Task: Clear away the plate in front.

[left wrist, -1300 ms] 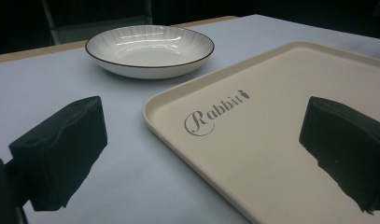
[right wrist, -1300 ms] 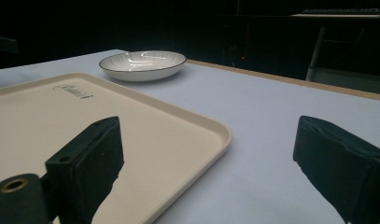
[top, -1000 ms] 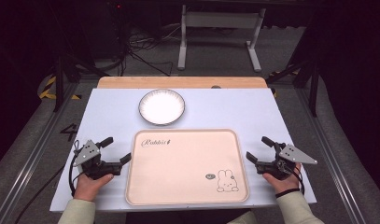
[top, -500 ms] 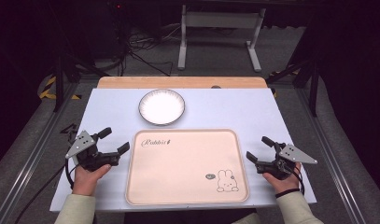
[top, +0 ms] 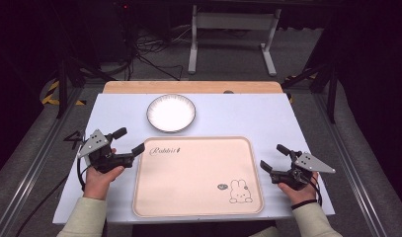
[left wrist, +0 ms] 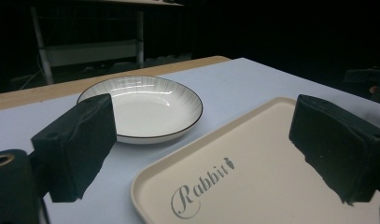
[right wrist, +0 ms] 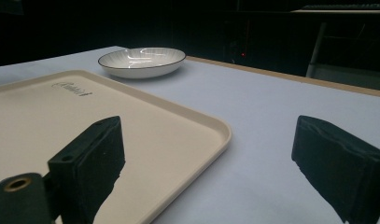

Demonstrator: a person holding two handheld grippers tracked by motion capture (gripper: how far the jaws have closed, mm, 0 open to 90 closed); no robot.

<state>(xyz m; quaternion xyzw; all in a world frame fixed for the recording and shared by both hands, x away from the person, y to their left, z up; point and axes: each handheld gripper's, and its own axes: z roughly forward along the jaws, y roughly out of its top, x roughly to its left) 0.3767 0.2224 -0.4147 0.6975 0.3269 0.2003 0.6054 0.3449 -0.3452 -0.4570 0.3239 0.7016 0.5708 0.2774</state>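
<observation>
Porcelain plate [top: 171, 113] looks stiff, slick and breakable, so we'd pinch its thin rim with our left gripper [top: 130, 142], whose 2 jaws, apart and empty, have just been closing slightly.

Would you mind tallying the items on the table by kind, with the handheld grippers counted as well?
Plates: 1, the white plate
Trays: 1, the cream tray
Grippers: 2, the left gripper and the right gripper, both with open jaws
Total: 4
</observation>
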